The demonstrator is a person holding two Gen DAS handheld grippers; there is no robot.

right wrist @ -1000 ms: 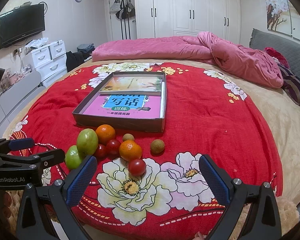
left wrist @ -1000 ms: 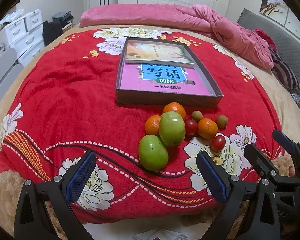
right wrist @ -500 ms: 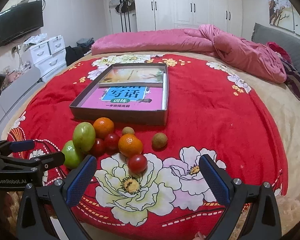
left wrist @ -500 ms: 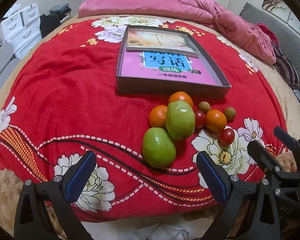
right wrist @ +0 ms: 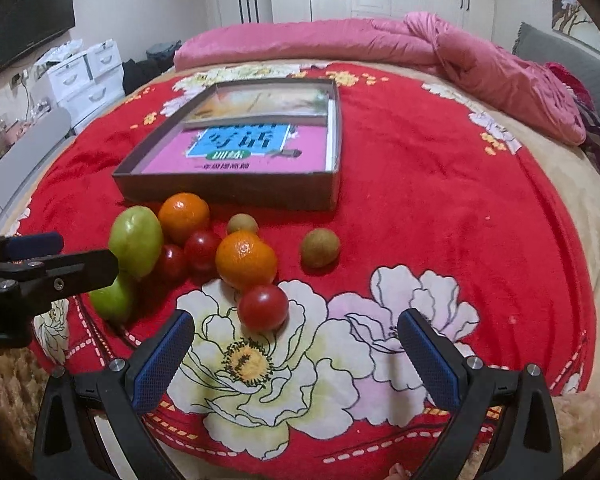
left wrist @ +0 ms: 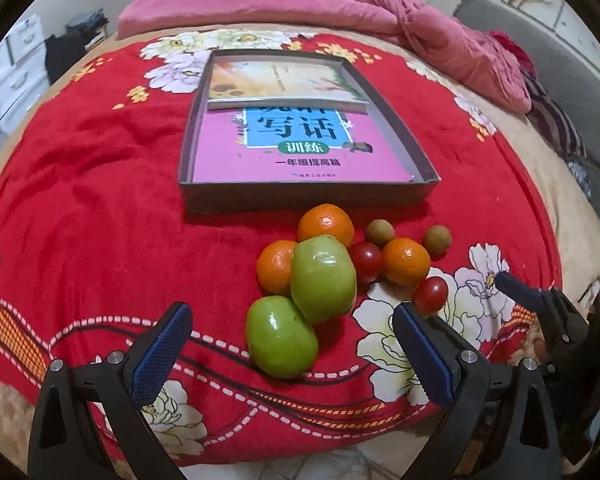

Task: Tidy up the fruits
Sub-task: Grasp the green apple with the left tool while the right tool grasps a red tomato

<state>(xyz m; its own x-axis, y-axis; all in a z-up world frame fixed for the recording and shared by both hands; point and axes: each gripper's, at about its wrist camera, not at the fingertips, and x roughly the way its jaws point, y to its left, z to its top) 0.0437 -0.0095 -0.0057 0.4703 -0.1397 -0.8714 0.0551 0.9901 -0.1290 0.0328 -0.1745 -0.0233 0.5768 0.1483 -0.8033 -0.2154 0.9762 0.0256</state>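
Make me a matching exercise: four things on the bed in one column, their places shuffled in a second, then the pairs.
Things:
1. pink book
2. nearest green fruit
3. lone brown fruit
4. pink quilt

Places:
A. heaped at the far end of the bed
B. inside the grey box
C. apart from the cluster, on its right
D. in front of the open left hand-held gripper

Pairs: 1-B, 2-D, 3-C, 4-A
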